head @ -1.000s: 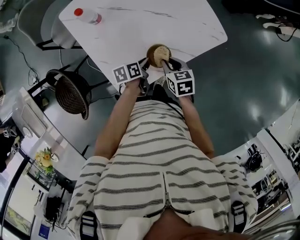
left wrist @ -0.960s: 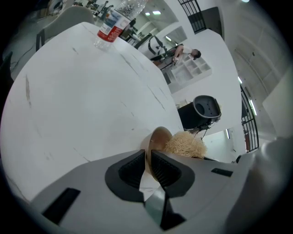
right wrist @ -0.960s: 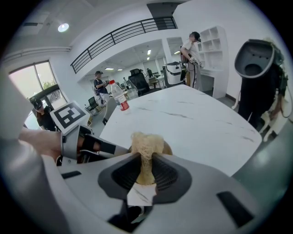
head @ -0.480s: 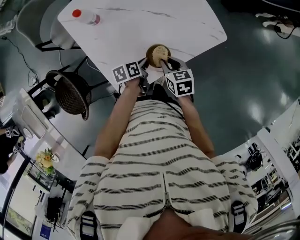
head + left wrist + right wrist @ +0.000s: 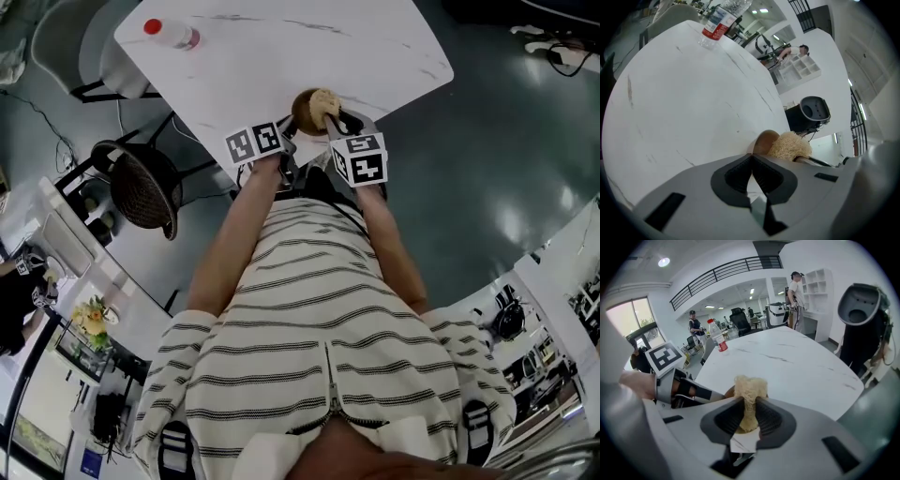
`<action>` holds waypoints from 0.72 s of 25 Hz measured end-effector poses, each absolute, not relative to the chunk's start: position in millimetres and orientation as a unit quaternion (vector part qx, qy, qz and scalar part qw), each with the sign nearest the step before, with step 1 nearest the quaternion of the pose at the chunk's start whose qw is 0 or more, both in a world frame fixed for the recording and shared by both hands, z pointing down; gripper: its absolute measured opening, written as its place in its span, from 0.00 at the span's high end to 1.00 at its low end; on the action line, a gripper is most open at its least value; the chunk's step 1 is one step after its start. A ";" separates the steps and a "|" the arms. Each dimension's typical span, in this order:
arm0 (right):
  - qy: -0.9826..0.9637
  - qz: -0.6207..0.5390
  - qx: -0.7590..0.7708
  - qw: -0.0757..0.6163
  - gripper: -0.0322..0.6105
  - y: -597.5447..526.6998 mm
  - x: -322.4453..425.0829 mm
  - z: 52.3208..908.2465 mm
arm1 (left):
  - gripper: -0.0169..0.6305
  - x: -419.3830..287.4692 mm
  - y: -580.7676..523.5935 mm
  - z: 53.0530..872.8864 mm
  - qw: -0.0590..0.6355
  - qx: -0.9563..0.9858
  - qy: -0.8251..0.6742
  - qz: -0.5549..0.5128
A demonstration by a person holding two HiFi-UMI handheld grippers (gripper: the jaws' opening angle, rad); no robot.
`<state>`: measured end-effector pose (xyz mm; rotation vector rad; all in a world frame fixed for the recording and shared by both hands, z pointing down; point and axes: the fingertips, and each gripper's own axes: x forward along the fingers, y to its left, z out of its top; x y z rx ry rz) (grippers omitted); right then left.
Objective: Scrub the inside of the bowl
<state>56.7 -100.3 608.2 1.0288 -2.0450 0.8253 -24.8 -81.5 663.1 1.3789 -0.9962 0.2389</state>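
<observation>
**A:** What did the head view show?

**B:** A person in a striped top stood at a white marbled surface (image 5: pixel 281 47). A small brown bowl (image 5: pixel 305 111) sat on it close to the near edge, at 12 o'clock from the person's arms. A clear bottle with a red cap (image 5: pixel 173 33) lay at 10 o'clock from the bowl, well apart from it. A dark woven chair (image 5: pixel 141 187) stood on the floor at 8 o'clock.

**A:** How was the left tool?

**B:** The left tool (image 5: pixel 752 157) had its pads pressed together at the tips, pinching the bowl's near rim as far as its own view showed.

**A:** And the right one?

**B:** The right tool (image 5: pixel 750 398) pinched a pale, fibrous scrubber (image 5: pixel 750 386) between its pads. The tuft stuck out past the tips and reached over the bowl's opening, toward its 2 o'clock side.

**A:** How did the two tools lie?

**B:** Near each other. The left met the bowl at 7 o'clock and the right came in at 5 o'clock.
</observation>
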 end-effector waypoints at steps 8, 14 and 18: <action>-0.788 0.313 0.397 0.351 0.82 -111.8 51.4 613.0 | 0.96 -25.6 -81.3 662.0 0.655 0.606 -0.439 0.106; -0.793 0.305 0.392 0.352 0.82 -116.9 43.9 615.0 | 0.96 -24.4 -81.1 660.8 0.654 0.608 -0.438 0.105; -0.799 0.303 0.384 0.350 0.82 -119.4 37.0 615.2 | 0.96 -23.7 -80.8 660.8 0.654 0.607 -0.439 0.104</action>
